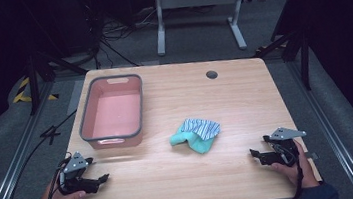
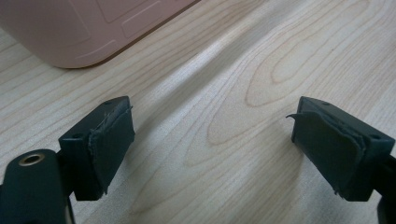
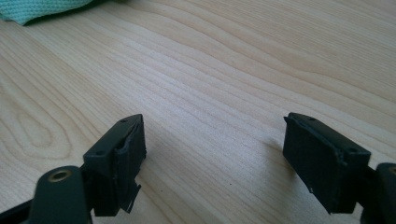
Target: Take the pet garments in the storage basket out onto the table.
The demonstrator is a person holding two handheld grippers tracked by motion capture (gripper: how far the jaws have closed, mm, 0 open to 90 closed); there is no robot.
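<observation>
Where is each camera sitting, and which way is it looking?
High view: sits above the person's side, looking forward and down on the table, pink tub, cloth; both hands hold the left gripper and right gripper.
Left gripper view: rides the left gripper, looking along its open fingers at the tub's side.
Right gripper view: rides the right gripper, open fingers, facing the cloth's edge.
Shared: the tub shows in the high and left gripper views, the cloth in the high and right gripper views.
</observation>
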